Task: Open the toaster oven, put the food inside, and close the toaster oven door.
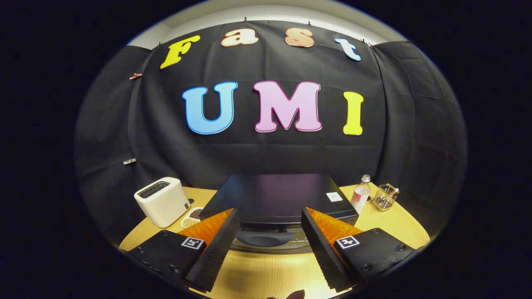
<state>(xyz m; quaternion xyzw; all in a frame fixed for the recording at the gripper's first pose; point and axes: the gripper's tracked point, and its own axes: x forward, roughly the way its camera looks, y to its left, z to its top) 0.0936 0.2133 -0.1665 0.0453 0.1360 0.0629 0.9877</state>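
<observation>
A black toaster oven [274,195] stands in the middle of the wooden table [266,272], seen from above and in front. Its front edge with a dark curved handle [264,238] lies between my fingers. From this angle I cannot tell how the door stands. A small plate of brownish food [192,216] sits on the table left of the oven, just beyond my left finger. My gripper [269,211] is open, hovering over the oven's front with nothing between the fingers.
A white toaster [162,201] stands at the back left, close to the food plate. A clear bottle [360,195] and a wire basket [384,197] stand to the right of the oven. The black cloth wall rises right behind the table.
</observation>
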